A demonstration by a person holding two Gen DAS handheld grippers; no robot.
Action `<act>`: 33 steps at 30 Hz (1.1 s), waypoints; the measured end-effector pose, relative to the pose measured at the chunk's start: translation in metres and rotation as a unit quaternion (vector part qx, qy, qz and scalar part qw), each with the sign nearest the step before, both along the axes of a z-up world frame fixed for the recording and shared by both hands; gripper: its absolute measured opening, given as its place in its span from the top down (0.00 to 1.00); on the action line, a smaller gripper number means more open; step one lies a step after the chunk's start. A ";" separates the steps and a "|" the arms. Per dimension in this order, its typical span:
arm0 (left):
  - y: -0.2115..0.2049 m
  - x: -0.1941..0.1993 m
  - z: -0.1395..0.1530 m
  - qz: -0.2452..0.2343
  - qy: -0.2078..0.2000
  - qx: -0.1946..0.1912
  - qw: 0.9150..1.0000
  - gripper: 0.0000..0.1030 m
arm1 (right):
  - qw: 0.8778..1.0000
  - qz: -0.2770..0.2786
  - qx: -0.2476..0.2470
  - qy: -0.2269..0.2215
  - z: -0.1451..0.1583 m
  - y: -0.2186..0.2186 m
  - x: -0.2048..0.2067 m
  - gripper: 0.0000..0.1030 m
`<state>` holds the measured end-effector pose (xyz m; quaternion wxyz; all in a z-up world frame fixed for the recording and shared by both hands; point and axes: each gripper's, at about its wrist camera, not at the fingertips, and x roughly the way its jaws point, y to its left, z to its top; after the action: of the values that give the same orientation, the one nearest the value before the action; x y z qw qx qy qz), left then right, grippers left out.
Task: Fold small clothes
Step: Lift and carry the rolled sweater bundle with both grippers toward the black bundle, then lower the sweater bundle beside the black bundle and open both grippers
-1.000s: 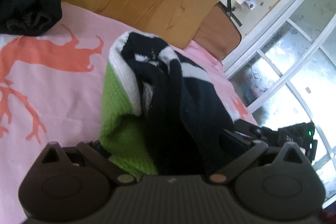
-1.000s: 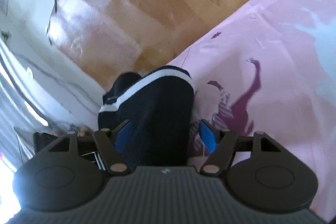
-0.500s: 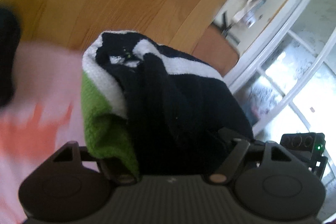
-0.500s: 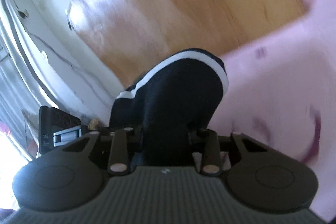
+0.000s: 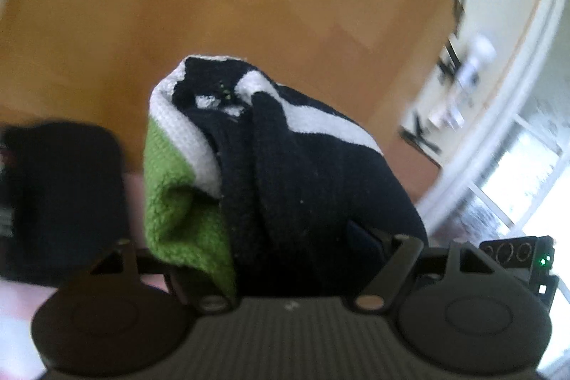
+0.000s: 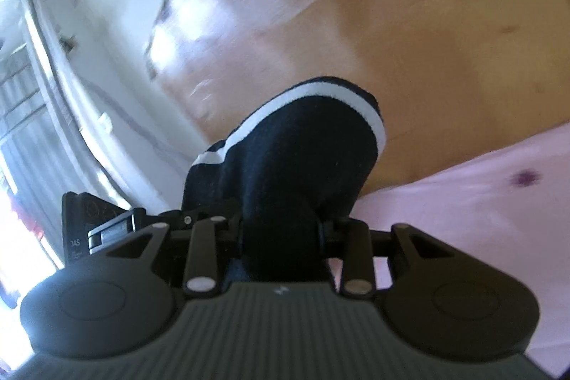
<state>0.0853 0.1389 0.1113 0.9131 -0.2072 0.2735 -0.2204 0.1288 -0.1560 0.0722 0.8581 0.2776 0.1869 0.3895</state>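
1. Far left in the left wrist view, a dark folded garment (image 5: pixel 64 198) lies blurred on the pink sheet (image 5: pixel 21 305), apart from the tool.
2. Just right of it, the left tool (image 5: pixel 285 259) is clamped on a bunched sock (image 5: pixel 270 166), which fills the space between the two fingers. The sock is navy with white bands and a green part on its left side, and it stands up from the tool against the wooden floor (image 5: pixel 213 6) behind, clear of the sheet.
3. Further right in that view, a white window frame (image 5: pixel 506 102) curves past a pale wall, where some black tape marks and a white fitting show, too blurred to read. At the right edge, a black device with a green light (image 5: pixel 516 255) sits just beside the tool's body.
4. Over in the right wrist view, bright window light and a white wall take up the left side, with a black device (image 6: pixel 92 227) low down beside the tool.
5. At the middle, the right tool (image 6: pixel 281 237) has its fingers drawn close together and pinched on a navy sock with a white stripe (image 6: pixel 299 159). The cloth rises from between the fingers and curls over at the top.
6. To the right, the floor (image 6: pixel 427 24) fills the upper part and the pink sheet (image 6: pixel 481 202) the lower right, carrying a small purple mark.
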 end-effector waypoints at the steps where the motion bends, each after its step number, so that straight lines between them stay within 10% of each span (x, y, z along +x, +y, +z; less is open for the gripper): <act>1: 0.021 -0.011 0.008 0.022 -0.006 0.005 1.000 0.27 | 1.000 0.013 -0.002 -0.006 0.005 0.017 0.000 0.64; 7: 0.128 -0.058 0.030 0.158 0.003 0.068 0.985 0.27 | 0.993 0.114 -0.002 -0.022 0.031 0.154 0.013 0.64; 11: 0.183 -0.054 -0.009 0.231 0.068 0.068 0.968 0.27 | 0.986 0.166 -0.014 0.016 0.014 0.240 0.034 0.64; 15: 0.213 -0.017 -0.090 0.307 0.204 0.061 0.928 0.26 | 0.980 0.156 -0.127 0.006 -0.026 0.309 0.052 0.54; 17: 0.209 -0.015 -0.104 0.329 0.197 0.070 0.921 0.15 | 0.964 0.123 -0.232 0.032 -0.056 0.336 0.061 0.52; 20: 0.201 -0.026 -0.087 0.333 0.164 0.072 0.926 0.19 | 0.972 0.119 -0.196 0.044 -0.057 0.309 0.056 0.50; 28: 0.151 -0.105 -0.040 0.422 0.062 0.083 0.901 0.17 | 0.991 0.067 -0.098 0.065 -0.045 0.169 0.004 0.50; 33: 0.084 -0.142 -0.035 0.393 0.022 0.127 0.910 0.13 | 0.991 0.036 -0.111 0.069 -0.056 0.133 -0.037 0.50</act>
<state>-0.0568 0.2233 0.0768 0.9382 -0.1854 0.2152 0.1976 0.0919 -0.0227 0.0166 0.8541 0.1998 0.2980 0.3766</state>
